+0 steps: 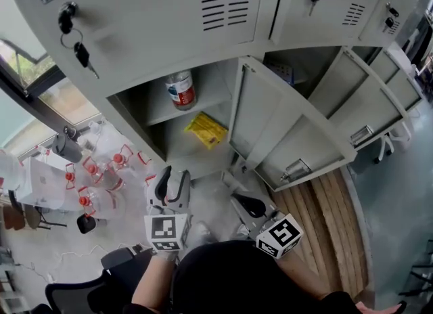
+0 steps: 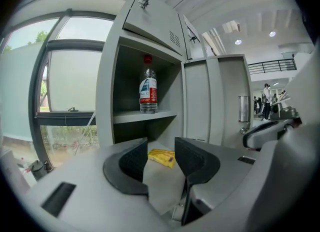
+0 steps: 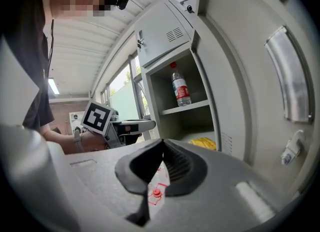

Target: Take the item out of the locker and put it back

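Note:
The grey locker's compartment stands with its door swung out to the right. A clear water bottle with a red label stands upright on the upper shelf. A yellow packet lies on the compartment floor below. My left gripper is open in front of the compartment, short of it, with nothing between its jaws. My right gripper sits lower right by the door, shut and empty.
Several clear bottles with red caps lie on the floor at the left near a window. Keys hang from the locker door above. Another door stands out at the right, over wooden planks.

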`<state>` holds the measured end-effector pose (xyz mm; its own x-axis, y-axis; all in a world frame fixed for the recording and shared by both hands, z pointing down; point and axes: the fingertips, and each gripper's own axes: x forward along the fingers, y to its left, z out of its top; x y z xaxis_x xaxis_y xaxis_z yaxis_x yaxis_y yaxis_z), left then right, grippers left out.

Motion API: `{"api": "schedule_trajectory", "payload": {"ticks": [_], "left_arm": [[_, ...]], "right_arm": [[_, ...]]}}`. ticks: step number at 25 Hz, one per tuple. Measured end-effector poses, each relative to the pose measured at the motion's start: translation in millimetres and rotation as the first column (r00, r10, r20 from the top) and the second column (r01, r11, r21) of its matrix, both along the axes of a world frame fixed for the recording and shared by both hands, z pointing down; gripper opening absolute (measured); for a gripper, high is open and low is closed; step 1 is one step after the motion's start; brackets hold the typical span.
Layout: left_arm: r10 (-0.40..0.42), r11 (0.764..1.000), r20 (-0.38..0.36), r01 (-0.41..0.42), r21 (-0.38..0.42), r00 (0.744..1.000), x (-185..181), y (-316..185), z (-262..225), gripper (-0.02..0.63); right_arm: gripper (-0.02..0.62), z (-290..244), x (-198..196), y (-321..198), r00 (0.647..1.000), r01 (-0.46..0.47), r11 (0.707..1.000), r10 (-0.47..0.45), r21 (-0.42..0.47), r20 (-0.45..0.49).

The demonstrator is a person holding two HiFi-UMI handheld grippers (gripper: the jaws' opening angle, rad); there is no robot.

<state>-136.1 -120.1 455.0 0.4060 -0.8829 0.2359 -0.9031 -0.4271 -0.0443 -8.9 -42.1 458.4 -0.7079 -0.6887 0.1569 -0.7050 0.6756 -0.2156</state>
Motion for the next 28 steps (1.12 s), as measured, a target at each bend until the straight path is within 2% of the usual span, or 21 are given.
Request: {"api": "schedule_trajectory", "payload": {"ticks": [4, 11, 18, 28], "left_arm": [[0.017, 1.0, -0.002, -0.018, -0.014, 1.0, 2.2, 22.8, 8.7, 0.124], [0.012, 0.998, -0.05, -0.015, -0.068, 0.999, -4.5, 50.0, 25.3, 0.034], [0.018, 0.993, -0.1, -0.029, -0.113, 0.995, -8.7, 67.0, 34.8, 0.015], [0.013, 0.991, -0.146, -0.033, -0.132, 0.989, -11.0, 80.2, 39.2, 0.014]], "right_arm": [[-0.003, -1.2, -9.5, -0.6, 0.999, 0.034, 0.999, -0.034, 0.004, -0.001], [-0.003, 1.3, -24.2, -0.8, 0.996, 0.085, 0.996, -0.085, 0.0, -0.006], [-0.003, 6.9, -33.4, 0.9, 0.993, 0.119, 0.993, -0.119, -0.013, -0.019], [-0.003, 9.7, -37.9, 5.9, 0.99, 0.135, 0.991, -0.136, -0.019, -0.031]]}}
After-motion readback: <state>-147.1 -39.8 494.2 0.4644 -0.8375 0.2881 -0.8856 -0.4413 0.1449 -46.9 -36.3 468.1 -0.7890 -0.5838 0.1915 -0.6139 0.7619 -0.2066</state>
